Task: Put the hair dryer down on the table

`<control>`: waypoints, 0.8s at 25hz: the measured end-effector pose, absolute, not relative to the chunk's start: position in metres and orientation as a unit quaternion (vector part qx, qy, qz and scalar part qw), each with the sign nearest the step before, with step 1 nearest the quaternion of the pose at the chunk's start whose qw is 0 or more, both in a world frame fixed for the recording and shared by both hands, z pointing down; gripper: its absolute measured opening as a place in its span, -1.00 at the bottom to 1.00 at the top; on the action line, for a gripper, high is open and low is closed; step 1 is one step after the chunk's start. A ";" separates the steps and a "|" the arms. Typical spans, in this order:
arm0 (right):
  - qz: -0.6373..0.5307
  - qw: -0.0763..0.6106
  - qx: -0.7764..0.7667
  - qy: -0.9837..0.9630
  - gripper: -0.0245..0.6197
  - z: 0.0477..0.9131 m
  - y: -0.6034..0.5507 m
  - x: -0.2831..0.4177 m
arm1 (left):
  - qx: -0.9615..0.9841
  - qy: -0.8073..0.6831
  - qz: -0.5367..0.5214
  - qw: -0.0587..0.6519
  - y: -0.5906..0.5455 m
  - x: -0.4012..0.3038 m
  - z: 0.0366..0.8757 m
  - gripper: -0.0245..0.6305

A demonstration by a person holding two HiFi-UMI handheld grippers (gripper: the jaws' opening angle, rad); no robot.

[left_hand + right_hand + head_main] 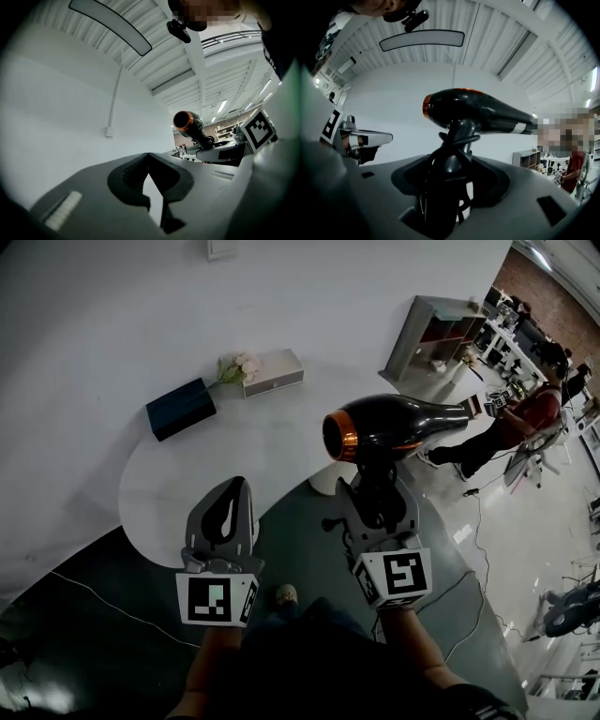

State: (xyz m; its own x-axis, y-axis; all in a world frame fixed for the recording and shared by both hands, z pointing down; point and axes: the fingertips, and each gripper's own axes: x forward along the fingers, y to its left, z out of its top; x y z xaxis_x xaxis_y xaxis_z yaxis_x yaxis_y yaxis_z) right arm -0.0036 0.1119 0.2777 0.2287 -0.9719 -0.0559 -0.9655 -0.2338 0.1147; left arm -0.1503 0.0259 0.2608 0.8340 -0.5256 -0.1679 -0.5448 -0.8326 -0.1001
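Closest in the head view, along the bottom edge: two marker cubes [217, 598] on the person's forearms. Just above, left gripper [225, 514] at lower centre-left, jaws together, nothing held. Right gripper [377, 507] at lower centre-right, clamped on the handle of the hair dryer [394, 426]. Held up in mid-frame by the right rim of the round white table [169, 493], touching nothing; over the top or just off it, cannot tell. Judged as the carrying step, with the setting-down not yet begun. Next, probably: across to the bare tabletop at centre-left, down until resting, only then jaws loosened. Worth keeping clear of the dark box [181, 409] and white box [274, 371] at upper left.

Left gripper view: grey jaws filling the bottom, tips meeting, nothing between. Hair dryer small at centre-right, orange-ringed end toward the camera.

Right gripper view: jaws at the bottom closed round the handle, cord looped about it. Glossy black body across mid-frame, orange ring at its left end, narrow nozzle with a pale band to the right. Looks top-heavy, so better laid on its side.
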 end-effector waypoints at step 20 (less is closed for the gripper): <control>-0.059 0.039 0.749 -0.658 -0.12 0.292 -0.037 0.085 | -0.942 0.320 0.059 0.082 -0.099 -0.064 0.267 -0.89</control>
State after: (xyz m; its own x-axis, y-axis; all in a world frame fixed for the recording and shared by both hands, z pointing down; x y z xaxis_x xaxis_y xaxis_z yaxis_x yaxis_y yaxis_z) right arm 0.0849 -0.0374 0.2920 0.1261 -0.9913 -0.0368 -0.9823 -0.1300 0.1350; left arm -0.0637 -0.0994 0.2667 0.7880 -0.5936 -0.1635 -0.6128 -0.7817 -0.1160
